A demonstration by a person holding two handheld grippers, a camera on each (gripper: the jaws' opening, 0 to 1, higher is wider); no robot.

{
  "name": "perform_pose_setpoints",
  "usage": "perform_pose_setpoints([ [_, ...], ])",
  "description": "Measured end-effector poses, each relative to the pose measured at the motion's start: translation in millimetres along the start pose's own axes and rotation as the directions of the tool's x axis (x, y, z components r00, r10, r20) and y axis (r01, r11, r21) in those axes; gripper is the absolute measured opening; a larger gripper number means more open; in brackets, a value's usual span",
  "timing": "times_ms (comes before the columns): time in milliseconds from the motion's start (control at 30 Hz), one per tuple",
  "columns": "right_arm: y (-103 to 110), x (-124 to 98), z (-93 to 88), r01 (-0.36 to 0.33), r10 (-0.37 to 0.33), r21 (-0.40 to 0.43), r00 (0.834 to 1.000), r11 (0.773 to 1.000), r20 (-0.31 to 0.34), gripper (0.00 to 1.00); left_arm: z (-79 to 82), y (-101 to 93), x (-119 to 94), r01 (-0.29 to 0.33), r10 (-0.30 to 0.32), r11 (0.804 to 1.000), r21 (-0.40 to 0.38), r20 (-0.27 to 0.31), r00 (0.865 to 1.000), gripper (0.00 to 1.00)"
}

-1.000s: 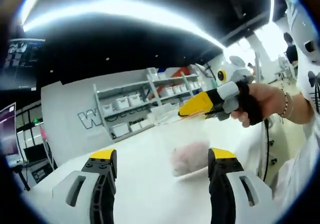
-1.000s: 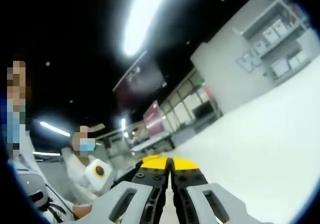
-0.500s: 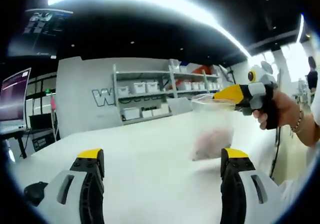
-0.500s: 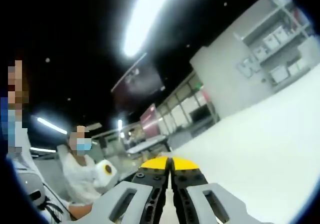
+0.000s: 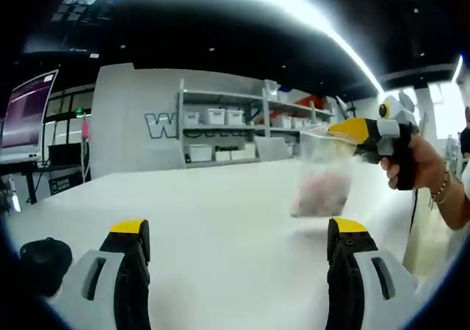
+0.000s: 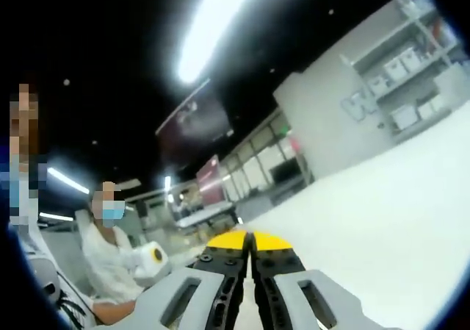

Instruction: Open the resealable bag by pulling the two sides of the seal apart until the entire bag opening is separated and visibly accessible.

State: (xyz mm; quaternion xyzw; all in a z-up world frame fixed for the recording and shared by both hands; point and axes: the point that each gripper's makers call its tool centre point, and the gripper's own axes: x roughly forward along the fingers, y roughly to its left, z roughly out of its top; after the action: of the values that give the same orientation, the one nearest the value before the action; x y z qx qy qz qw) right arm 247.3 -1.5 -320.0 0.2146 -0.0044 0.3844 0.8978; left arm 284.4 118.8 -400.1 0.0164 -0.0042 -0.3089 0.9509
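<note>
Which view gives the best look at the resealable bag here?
The left gripper view: the clear bag hangs above the white table, its top edge pinched in the right claw, with something pinkish inside. The right gripper view looks past its own shut jaws, and no bag can be made out there.

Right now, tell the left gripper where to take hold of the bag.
Grip the bag at the free end of its top edge, opposite the right gripper that pinches the other end. The bag hangs upright over the table, so bring the open left gripper in level, fingers straddling the edge.
</note>
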Motion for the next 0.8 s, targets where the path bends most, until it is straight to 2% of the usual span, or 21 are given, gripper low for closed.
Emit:
perform_pose_setpoints([
  [400, -7, 10, 3.8, 0.022, -0.022, -0.018, 1.0, 1.0, 0.007, 0.0, -5.7, -2.5, 3, 0.012, -0.012, 0.999, -0.042, 0.005, 1.0, 0.99],
  [667, -10, 17, 15.4, 0.025, -0.024, -0.036, 0.999, 0.999, 0.021, 0.0, 2.3, -1.5, 2, 0.005, -0.004, 0.999, -0.036, 0.017, 1.0, 0.99],
  [800, -14, 20, 19.7, 0.036, -0.035, -0.046, 0.999, 0.998, 0.024, 0.0, 3.4, -0.2, 3, -0.007, 0.007, 1.0, -0.014, -0.005, 1.0, 0.99],
])
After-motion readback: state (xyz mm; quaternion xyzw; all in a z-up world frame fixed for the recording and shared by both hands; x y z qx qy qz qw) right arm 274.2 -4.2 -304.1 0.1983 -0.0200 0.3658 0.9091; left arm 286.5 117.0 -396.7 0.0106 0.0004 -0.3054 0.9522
